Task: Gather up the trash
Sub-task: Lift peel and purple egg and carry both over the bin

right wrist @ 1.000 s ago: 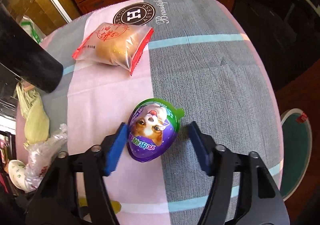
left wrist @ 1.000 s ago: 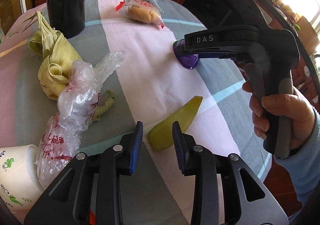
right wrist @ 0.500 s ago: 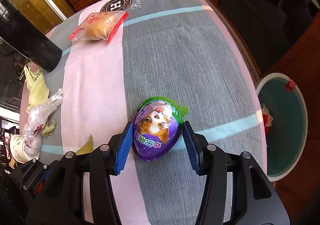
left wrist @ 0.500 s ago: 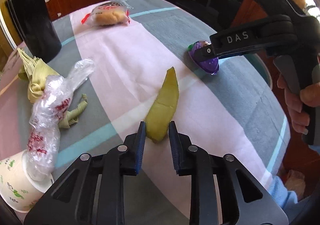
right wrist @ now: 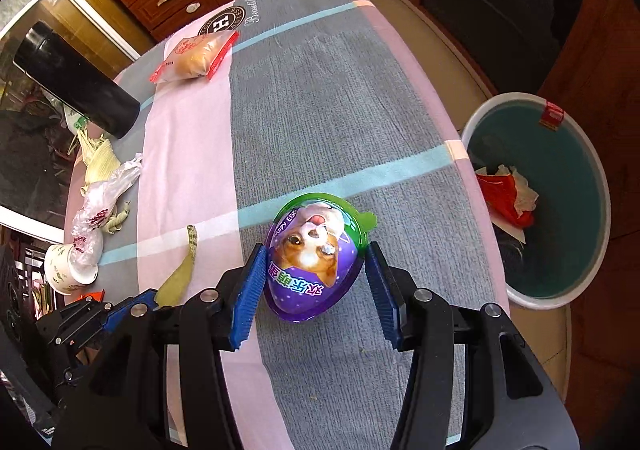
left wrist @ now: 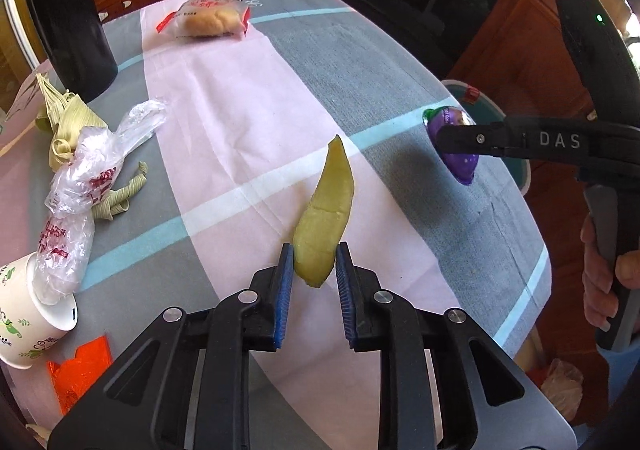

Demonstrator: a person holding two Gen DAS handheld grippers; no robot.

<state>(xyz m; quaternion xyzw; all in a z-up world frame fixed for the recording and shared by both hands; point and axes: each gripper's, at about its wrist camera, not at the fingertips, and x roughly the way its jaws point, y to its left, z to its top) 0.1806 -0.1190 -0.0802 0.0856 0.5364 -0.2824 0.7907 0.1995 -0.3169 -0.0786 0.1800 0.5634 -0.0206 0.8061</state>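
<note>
My left gripper (left wrist: pixel 313 274) is shut on the near end of a yellow-green fruit peel (left wrist: pixel 325 218) and holds it above the table; the peel (right wrist: pixel 178 270) also shows in the right wrist view. My right gripper (right wrist: pixel 316 282) is shut on a purple egg-shaped toy package (right wrist: pixel 312 256) with a dog picture, lifted above the cloth; the package (left wrist: pixel 460 162) also shows in the left wrist view. A round bin (right wrist: pixel 592 178) with trash inside stands on the floor right of the table.
On the striped tablecloth (left wrist: pixel 224 90) lie a wrapped bun (left wrist: pixel 208 18), a black bottle (left wrist: pixel 68 18), leaf wrappers (left wrist: pixel 64 126), a crumpled plastic bag (left wrist: pixel 88 170), a tipped paper cup (left wrist: pixel 36 314) and an orange wrapper (left wrist: pixel 78 370). Wooden cabinets stand behind.
Both grippers have risen with their loads: the left lifted the peel off the cloth, the right carried the egg package toward the table's right edge, near the bin.
</note>
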